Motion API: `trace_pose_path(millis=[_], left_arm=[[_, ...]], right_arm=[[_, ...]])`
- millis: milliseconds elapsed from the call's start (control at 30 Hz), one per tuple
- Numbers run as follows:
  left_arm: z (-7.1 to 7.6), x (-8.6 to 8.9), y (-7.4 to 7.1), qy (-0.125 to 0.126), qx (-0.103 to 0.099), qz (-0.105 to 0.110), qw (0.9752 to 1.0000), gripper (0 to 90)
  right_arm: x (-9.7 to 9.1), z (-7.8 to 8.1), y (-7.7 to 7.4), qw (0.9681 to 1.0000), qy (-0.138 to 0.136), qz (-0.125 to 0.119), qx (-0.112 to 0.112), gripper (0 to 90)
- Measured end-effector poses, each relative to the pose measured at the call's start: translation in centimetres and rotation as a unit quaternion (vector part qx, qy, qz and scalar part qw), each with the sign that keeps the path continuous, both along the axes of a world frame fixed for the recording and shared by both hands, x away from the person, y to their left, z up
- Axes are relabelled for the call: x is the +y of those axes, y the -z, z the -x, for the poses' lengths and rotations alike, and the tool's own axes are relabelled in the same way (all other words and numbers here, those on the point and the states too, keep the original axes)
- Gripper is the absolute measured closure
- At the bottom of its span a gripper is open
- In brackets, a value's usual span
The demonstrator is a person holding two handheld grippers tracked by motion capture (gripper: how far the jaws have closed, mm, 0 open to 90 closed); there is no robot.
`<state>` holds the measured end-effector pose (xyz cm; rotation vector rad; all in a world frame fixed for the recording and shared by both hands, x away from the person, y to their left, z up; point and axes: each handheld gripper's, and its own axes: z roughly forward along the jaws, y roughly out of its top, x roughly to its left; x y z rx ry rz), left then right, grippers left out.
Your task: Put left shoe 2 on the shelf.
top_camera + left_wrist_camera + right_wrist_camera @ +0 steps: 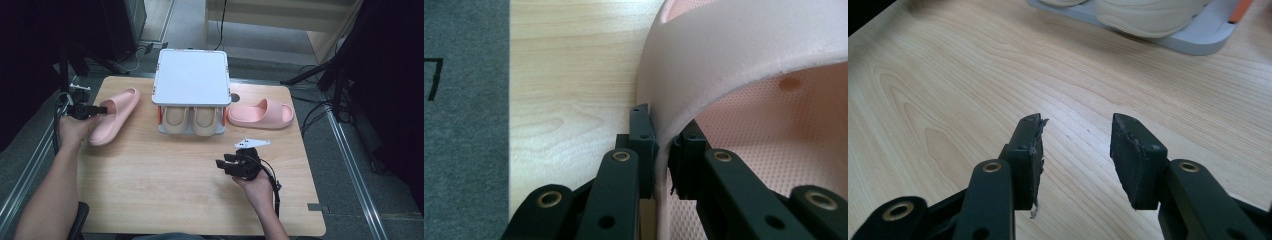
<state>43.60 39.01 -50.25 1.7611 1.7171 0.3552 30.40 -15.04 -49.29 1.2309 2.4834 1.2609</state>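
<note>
Pink foam makes up the slide sandal lying at the left of the wooden tabletop, its toe toward the near left edge and its heel toward the rack. The left tongs come at it from the left, and in the left gripper view they are clamped tight on the edge of the sandal's strap, one jaw outside the strap and one inside over the dimpled footbed. No brand mark or lettering can be read on the sandal.

At the middle stands a small grey shoe rack with a flat top, and a pair of beige slippers sits side by side on its lower shelf. Just right of the rack a second pink slide sandal lies crosswise on the tabletop, apart from the rack.

Nearer the person, right of centre, the right tongs hover over bare wood. In the right gripper view they stand well apart with nothing between them, pointed toward the rack's lower shelf.
</note>
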Motion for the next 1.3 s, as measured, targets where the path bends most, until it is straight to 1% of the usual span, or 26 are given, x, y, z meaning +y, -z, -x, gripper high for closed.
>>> trace_pose_path(millis=[133,233,267,333,367,400,433,500,567,600,633,700,800,833,867,967,1000,1067,1100,1133,1200,1233,1267,1300], left_arm=[[0.7,0.1,-0.7,-0.004,-0.005,0.004,1.0000,82.3],[1.1,0.1,-1.1,-0.005,-0.001,-0.002,1.0000,82.3],[1.2,0.0,-1.2,-0.009,-0.003,0.000,1.0000,82.3],[1.4,0.0,-1.5,-0.010,-0.002,0.005,0.9999,82.3],[1.5,0.1,-1.6,-0.010,-0.001,0.006,0.9999,82.3],[1.6,0.1,-1.8,-0.008,0.000,0.009,0.9999,82.3],[1.7,0.1,-1.9,-0.011,-0.001,0.018,0.9998,82.3],[1.7,0.1,-2.0,-0.011,-0.001,0.022,0.9997,82.3],[1.7,-0.2,-2.5,-0.007,0.005,0.006,0.9999,82.3],[1.7,-0.3,-2.8,-0.003,0.008,0.000,1.0000,82.3],[1.6,-0.4,-3.1,-0.004,0.006,0.000,1.0000,82.3],[1.5,-0.4,-3.7,-0.002,0.004,-0.002,1.0000,82.2],[1.3,-0.8,-5.3,-0.005,-0.005,-0.002,1.0000,82.2],[1.3,-0.8,-5.3,-0.005,-0.005,-0.002,1.0000,82.1],[1.2,-1.1,-6.3,-0.005,-0.010,0.003,0.9999,82.1],[0.8,-1.7,-7.8,-0.004,-0.016,-0.004,0.9999,82.0],[0.6,-1.9,-8.2,0.001,-0.015,-0.006,0.9999,82.0],[0.4,-2.4,-9.0,0.002,-0.018,-0.006,0.9998,81.9],[0.4,-2.4,-9.0,0.002,-0.018,-0.006,0.9998,81.9],[0.2,-2.6,-9.4,0.002,-0.019,-0.004,0.9998,81.9],[-0.2,-3.1,-10.4,0.003,-0.020,-0.010,0.9997,81.9],[-0.2,-3.1,-10.4,0.003,-0.020,-0.010,0.9997,81.9],[-0.4,-3.5,-11.2,0.006,-0.023,-0.015,0.9996,81.8],[-0.4,-3.5,-11.2,0.006,-0.023,-0.015,0.9996,81.8]], right_arm=[[0.5,-0.2,0.0,0.9999,-0.010,0.001,0.002,56.9],[0.8,-0.3,0.0,0.9999,-0.015,0.002,0.002,56.9],[0.9,-0.3,0.0,0.9999,-0.017,0.002,0.004,56.9],[1.2,-0.5,0.0,0.9997,-0.023,0.003,0.000,56.9],[1.3,-0.5,0.0,0.9997,-0.025,0.002,0.001,56.9],[1.4,-0.5,0.0,0.9996,-0.027,0.003,-0.001,56.9],[1.5,-0.6,0.0,0.9996,-0.028,0.002,0.002,56.9],[1.7,-0.8,0.0,0.9995,-0.031,0.003,0.002,56.9],[1.9,-1.0,0.1,0.9994,-0.034,0.004,0.001,56.9],[2.0,-1.0,0.1,0.9994,-0.034,0.004,0.002,56.8],[2.1,-1.1,0.0,0.9994,-0.036,0.004,0.001,56.8],[2.2,-1.2,0.0,0.9993,-0.037,0.003,0.001,56.8],[2.4,-1.3,-0.1,0.9992,-0.040,0.001,0.000,56.9],[2.4,-1.3,-0.1,0.9992,-0.040,0.001,0.000,56.9],[2.5,-1.5,-0.2,0.9990,-0.044,-0.001,-0.002,56.8],[2.7,-1.5,-0.3,0.9988,-0.048,-0.002,-0.001,56.8],[2.8,-1.5,-0.3,0.9988,-0.050,-0.003,0.000,56.7],[3.0,-1.5,-0.3,0.9986,-0.053,-0.004,0.000,56.7],[3.0,-1.5,-0.3,0.9986,-0.053,-0.004,0.000,56.7],[3.1,-1.5,-0.3,0.9985,-0.055,-0.003,0.001,56.6],[3.4,-1.6,-0.3,0.9981,-0.062,0.001,-0.002,56.6],[3.4,-1.6,-0.3,0.9980,-0.063,0.000,-0.001,56.6],[3.5,-1.6,-0.3,0.9979,-0.065,0.000,0.000,56.5],[3.5,-1.6,-0.3,0.9979,-0.065,0.000,0.000,56.5]])
